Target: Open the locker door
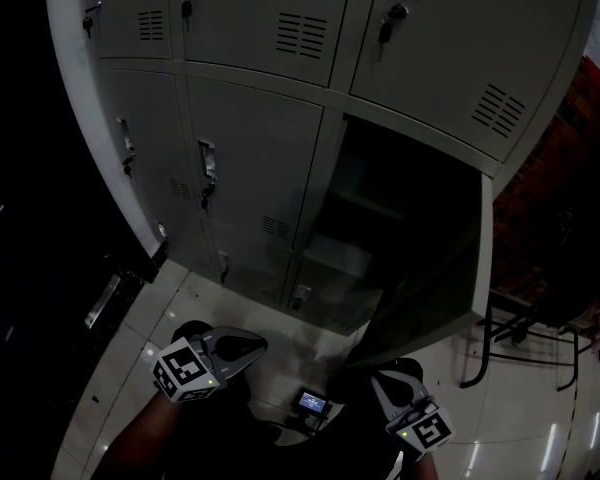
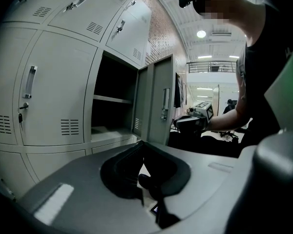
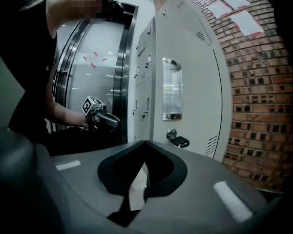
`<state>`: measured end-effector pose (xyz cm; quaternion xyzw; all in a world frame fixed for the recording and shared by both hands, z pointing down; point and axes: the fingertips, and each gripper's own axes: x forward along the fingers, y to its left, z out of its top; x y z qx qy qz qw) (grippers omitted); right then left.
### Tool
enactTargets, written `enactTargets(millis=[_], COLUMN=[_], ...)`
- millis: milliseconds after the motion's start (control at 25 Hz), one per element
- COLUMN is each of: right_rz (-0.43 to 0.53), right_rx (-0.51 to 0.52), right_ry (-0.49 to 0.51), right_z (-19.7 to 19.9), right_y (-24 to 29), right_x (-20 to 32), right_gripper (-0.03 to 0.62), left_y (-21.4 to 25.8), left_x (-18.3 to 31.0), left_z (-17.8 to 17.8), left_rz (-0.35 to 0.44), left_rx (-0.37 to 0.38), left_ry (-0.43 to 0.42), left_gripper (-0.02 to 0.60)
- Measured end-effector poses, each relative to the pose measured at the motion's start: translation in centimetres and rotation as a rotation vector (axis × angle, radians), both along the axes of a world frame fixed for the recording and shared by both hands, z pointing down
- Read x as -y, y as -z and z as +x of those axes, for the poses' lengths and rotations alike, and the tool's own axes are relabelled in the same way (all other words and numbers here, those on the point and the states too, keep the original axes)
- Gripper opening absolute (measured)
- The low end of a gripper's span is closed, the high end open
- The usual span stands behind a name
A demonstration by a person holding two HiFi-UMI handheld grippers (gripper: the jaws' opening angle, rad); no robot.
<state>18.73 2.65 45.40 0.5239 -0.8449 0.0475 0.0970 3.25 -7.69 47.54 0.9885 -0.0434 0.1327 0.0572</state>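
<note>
**Both tongs closed and empty, locker door standing open**

The left tongs (image 2: 142,146) have their 2 jaws together with nothing between them; only floor shows through the slot behind the tips. The right tongs (image 3: 145,145) are likewise closed on nothing. In the head view both are held low, near the person's body, the left at the left and the right at the right, well apart from each other and touching no part of the lockers.

Ahead of them, the locker door (image 1: 430,268) is swung wide open to the right of its compartment (image 1: 380,198), which is dark inside. The left gripper view shows 1 shelf (image 2: 112,99) across it. The right gripper view faces the door's outer side, with a bright handle (image 3: 172,89) and a padlock (image 3: 178,141) hanging just below it.

The neighbouring doors of the locker bank (image 1: 250,138) are closed. A small device with a lit screen (image 1: 312,402) lies on the tiled floor (image 1: 180,308) between the 2 tongs. A brick wall (image 3: 259,82) stands to the right of the lockers.
</note>
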Motion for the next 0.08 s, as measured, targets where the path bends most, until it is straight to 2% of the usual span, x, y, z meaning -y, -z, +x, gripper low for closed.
enactTargets(millis=[80], right_rz=[0.0], right_rx=[0.001], right_ry=[-0.001], right_z=[-0.02], right_y=[0.0], right_x=[0.0], right_gripper=[0.0], left_y=[0.0], left_x=[0.01], left_z=[-0.01], left_rz=[0.001], left_rx=[0.001], left_ry=[0.0], left_gripper=[0.011])
